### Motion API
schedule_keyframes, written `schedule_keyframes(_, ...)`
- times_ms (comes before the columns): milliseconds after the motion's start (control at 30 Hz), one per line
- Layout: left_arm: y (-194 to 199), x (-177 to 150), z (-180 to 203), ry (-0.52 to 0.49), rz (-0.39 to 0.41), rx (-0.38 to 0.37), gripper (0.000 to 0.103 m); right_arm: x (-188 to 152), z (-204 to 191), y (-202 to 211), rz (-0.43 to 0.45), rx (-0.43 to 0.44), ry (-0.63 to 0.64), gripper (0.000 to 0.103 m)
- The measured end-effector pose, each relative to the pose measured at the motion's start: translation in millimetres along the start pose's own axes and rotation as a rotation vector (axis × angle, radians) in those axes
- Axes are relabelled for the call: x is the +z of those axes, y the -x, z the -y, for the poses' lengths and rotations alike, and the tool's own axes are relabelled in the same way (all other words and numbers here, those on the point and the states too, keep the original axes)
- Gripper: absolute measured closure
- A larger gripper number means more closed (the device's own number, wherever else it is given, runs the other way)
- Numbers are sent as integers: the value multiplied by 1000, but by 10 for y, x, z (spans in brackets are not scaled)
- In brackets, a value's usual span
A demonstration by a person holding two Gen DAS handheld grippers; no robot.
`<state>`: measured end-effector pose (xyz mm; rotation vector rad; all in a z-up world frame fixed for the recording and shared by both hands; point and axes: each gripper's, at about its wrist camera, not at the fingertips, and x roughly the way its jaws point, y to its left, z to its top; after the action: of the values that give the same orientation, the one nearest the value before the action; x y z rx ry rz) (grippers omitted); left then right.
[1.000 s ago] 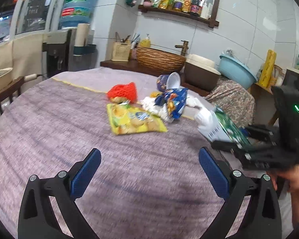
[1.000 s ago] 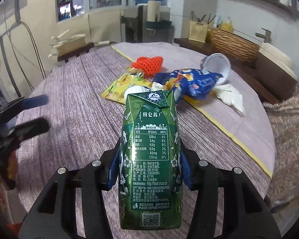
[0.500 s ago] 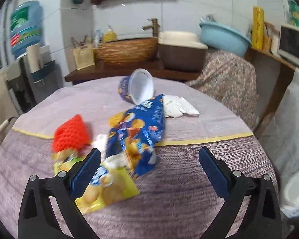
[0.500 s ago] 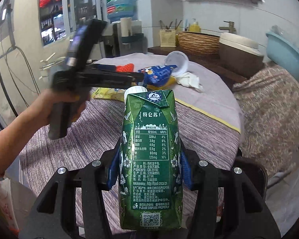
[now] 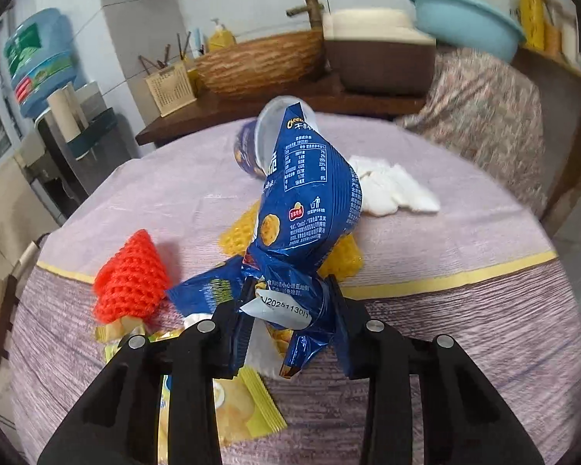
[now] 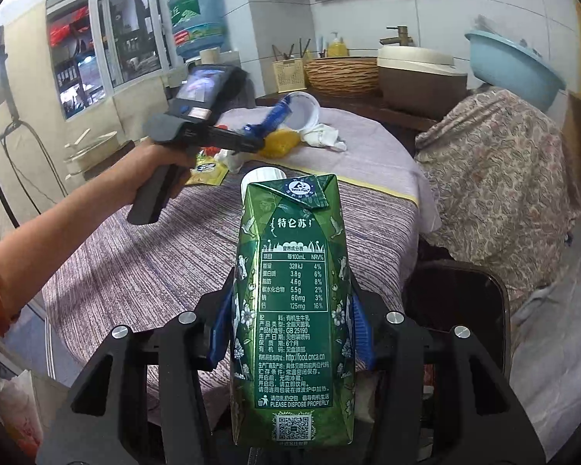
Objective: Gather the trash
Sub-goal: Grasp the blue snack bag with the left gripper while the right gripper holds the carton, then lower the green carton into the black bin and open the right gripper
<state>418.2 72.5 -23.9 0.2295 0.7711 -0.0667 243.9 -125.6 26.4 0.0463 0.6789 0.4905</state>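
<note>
My left gripper [image 5: 290, 310] is shut on the crumpled end of a blue snack bag [image 5: 310, 209] over the round table [image 5: 464, 329]. It also shows in the right wrist view [image 6: 257, 141] with the bag [image 6: 277, 114]. My right gripper [image 6: 290, 329] is shut on a green milk carton [image 6: 292, 310], held upright above a dark bin [image 6: 464, 310] off the table's edge. On the table lie a red foam net [image 5: 129, 283], a yellow snack wrapper [image 5: 244, 410], a yellow foam net [image 5: 344, 259], white tissue [image 5: 387, 190] and a tipped cup [image 5: 259, 135].
A wooden counter [image 5: 329, 97] behind the table holds a woven basket [image 5: 259, 62], a brown pot [image 5: 379, 58] and a blue basin [image 5: 464, 31]. A patterned cloth [image 6: 495, 178] covers something at the right. A water dispenser [image 5: 42, 58] stands at the left.
My left gripper moved in to the trash pile and closed on the blue snack bag, raising it. My right gripper swung right with the carton, now above the dark bin.
</note>
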Motion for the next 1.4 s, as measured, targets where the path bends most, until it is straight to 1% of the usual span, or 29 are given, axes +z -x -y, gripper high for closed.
schedule_keyframes(33, 129, -53, -55, 32, 24, -34, 68, -21, 34, 1, 1, 3, -10, 52)
schedule_keyframes(100, 317, -149, -106, 70, 65, -58, 68, -55, 68, 4, 8, 1, -30, 52)
schedule_keyframes(233, 704, -387, -107, 93, 130, -110, 68, -107, 125, 8, 19, 7, -61, 52)
schedule_keyframes(333, 1034, -593, -54, 114, 184, -163, 68, -160, 171, 23, 33, -18, -77, 52)
schedule_keyframes(433, 1343, -801, 58, 125, 225, -211, 68, -215, 221, 48, 46, -25, -95, 52)
schedule_keyframes(500, 1493, -896, 129, 140, 253, -239, 68, -261, 254, 70, 56, -44, -105, 52)
schedule_keyframes(567, 1626, -1008, 234, 157, 270, -287, 68, -309, 295, 98, 64, -48, -123, 52)
schedule_keyframes(667, 1726, -1102, 334, 160, 297, -276, 68, -384, 349, 137, 63, -50, -142, 52)
schedule_keyframes(700, 1754, -1136, 382, 167, 302, -281, 68, -407, 365, 149, 63, -55, -145, 52)
schedule_keyframes(767, 1820, -1204, 438, 192, 314, -314, 68, -450, 402, 186, 65, -60, -156, 52)
schedule_keyframes(800, 1836, -1230, 502, 203, 316, -344, 68, -468, 420, 208, 69, -64, -160, 52)
schedule_keyframes(900, 1858, -1302, 727, 188, 308, -382, 68, -533, 517, 284, 87, -94, -178, 52)
schedule_keyframes(1033, 1807, -1372, 1109, 156, 280, -474, 68, -645, 753, 349, 94, -175, -218, 52)
schedule_keyframes(1067, 1780, -1374, 1205, 148, 273, -497, 68, -685, 838, 349, 90, -208, -226, 52)
schedule_keyframes(1133, 1728, -1373, 1430, 126, 255, -544, 68, -750, 1020, 307, 67, -252, -247, 52)
schedule_keyframes(1233, 1648, -1390, 1748, 82, 230, -588, 68, -866, 1308, 178, 27, -271, -303, 52)
schedule_keyframes(1333, 1532, -1392, 1982, 59, 197, -618, 68, -983, 1538, -21, -20, -285, -334, 52)
schedule_keyframes(1400, 1464, -1406, 2076, 49, 181, -621, 68, -1039, 1670, -163, -48, -283, -354, 52)
